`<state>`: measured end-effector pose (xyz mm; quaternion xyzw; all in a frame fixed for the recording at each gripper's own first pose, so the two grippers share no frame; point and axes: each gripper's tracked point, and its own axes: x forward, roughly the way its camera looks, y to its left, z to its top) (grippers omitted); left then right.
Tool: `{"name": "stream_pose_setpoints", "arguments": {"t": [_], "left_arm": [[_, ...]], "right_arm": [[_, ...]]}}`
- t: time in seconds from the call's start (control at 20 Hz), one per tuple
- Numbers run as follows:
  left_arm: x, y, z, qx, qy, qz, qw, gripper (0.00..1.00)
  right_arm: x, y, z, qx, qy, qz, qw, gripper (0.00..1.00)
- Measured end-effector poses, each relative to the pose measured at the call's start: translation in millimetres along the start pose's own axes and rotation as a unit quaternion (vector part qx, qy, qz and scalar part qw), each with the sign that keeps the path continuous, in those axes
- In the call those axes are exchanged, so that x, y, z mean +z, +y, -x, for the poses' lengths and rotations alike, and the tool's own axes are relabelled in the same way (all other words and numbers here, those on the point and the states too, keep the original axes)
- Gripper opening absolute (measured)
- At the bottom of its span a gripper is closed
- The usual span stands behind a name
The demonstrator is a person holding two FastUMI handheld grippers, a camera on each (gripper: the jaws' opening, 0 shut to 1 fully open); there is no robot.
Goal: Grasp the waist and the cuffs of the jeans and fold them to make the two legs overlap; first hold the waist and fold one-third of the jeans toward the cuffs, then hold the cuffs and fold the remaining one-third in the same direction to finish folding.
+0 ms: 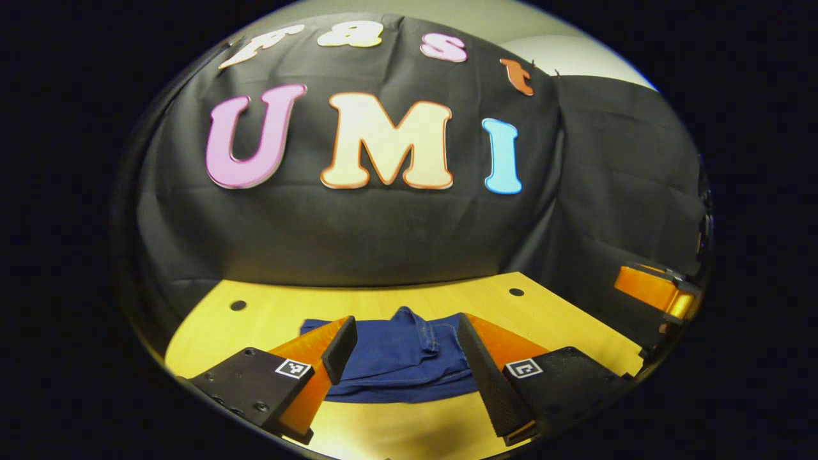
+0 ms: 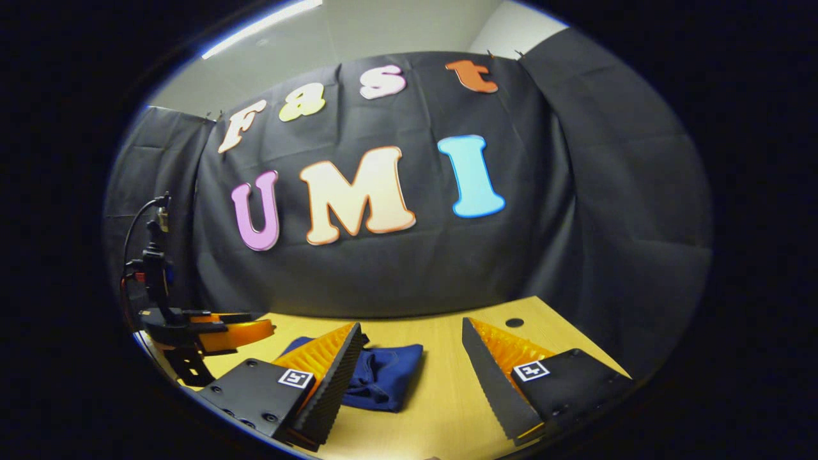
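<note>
Left gripper view: my left gripper (image 1: 402, 348) stands with its jaws spread wide, nothing between them, each finger a wedge-shaped block with a ridged inner face and a small square marker tile on its housing. Ahead of the fingertips, framed by the gap, the jeans (image 1: 399, 364) lie on the table (image 1: 268, 310) as a compact folded bundle of dark blue denim; a stitched seam runs down the upper layer and the top edge rises to a soft peak. The table is smooth, pale yellow wood with two round dark holes (image 1: 238, 305) near its far edge. At the far right of this view I see the other gripper's finger (image 1: 648, 289), held above the table's edge.

Right gripper view: my right gripper (image 2: 409, 358) is likewise spread open and grips nothing; its ribbed, sawtooth finger faces are plain here. The jeans (image 2: 383, 377) lie just beside and partly behind its left finger, creased at the near corner. Farther left hovers the left gripper (image 2: 211, 332), with a cable looping above it; I cannot tell its jaw state from here
</note>
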<state>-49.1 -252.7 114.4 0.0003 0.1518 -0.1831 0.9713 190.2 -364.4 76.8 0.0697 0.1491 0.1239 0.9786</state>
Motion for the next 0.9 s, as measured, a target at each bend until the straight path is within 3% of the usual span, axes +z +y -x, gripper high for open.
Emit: {"name": "stream_pose_setpoints", "arguments": {"t": [0.2,0.4,0.5,0.55,0.9], "left_arm": [[18,32,79,0.022,-0.037,-0.004,0.999,0.94],[25,60,123,0.037,-0.049,0.011,0.998,0.94],[27,71,137,0.047,-0.056,0.013,0.997,0.94],[26,76,142,0.050,-0.056,0.012,0.997,0.94],[32,87,151,0.051,-0.066,0.005,0.996,0.94]], "right_arm": [[25,49,33,0.005,-0.037,-0.001,0.999,0.97],[26,86,54,0.019,-0.032,-0.010,0.999,0.97],[25,100,61,0.028,-0.029,-0.008,0.999,0.93],[26,105,65,0.030,-0.031,-0.005,0.999,0.97],[34,119,74,0.031,-0.041,0.001,0.999,0.97]]}}
